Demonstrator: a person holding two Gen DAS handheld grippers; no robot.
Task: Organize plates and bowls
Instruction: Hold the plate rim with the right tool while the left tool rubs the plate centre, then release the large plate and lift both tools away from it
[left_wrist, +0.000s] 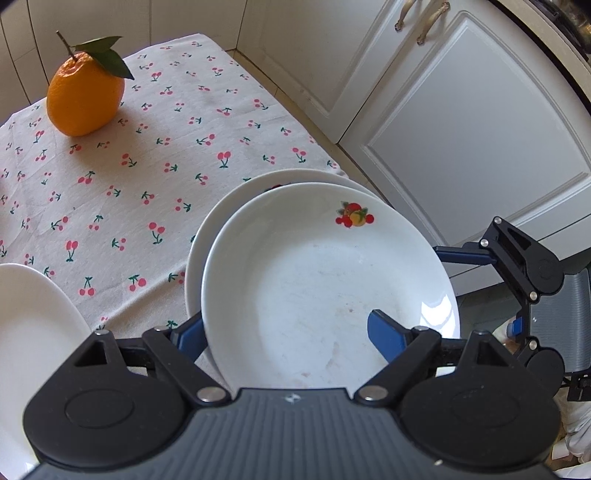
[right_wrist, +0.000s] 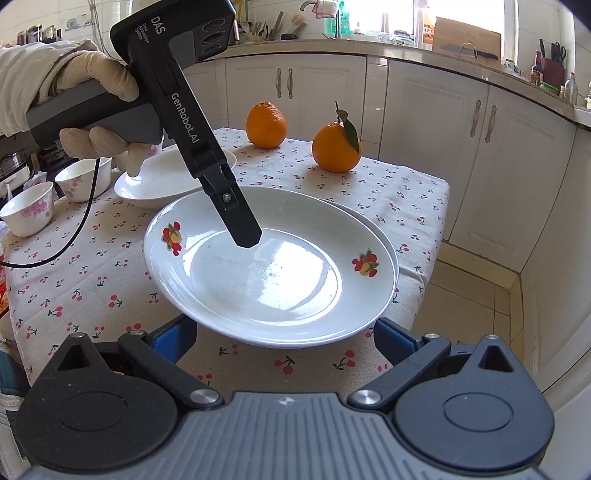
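Note:
Two white plates with fruit prints lie stacked at the table's right end. The top plate (left_wrist: 314, 280) (right_wrist: 266, 273) sits a little off-centre on the lower plate (left_wrist: 229, 206) (right_wrist: 391, 240). My left gripper (left_wrist: 288, 334) (right_wrist: 247, 236) points steeply down and stands open astride the top plate's rim, one blue finger (left_wrist: 384, 332) inside the dish and the other (left_wrist: 190, 338) outside it. My right gripper (right_wrist: 284, 341) is wide open at the stack's near rim, its fingers (right_wrist: 173, 339) low on either side. One of its fingers (left_wrist: 463, 255) reaches the plate's right edge.
Two oranges (right_wrist: 266, 125) (right_wrist: 336, 147) stand at the back; one (left_wrist: 85, 99) has a leaf. A shallow white dish (right_wrist: 173, 173) (left_wrist: 33, 332) and two flowered bowls (right_wrist: 85, 177) (right_wrist: 29, 214) sit to the left. The cherry-print tablecloth (left_wrist: 147, 184) ends just right of the plates, above tiled floor and cabinets (left_wrist: 461, 129).

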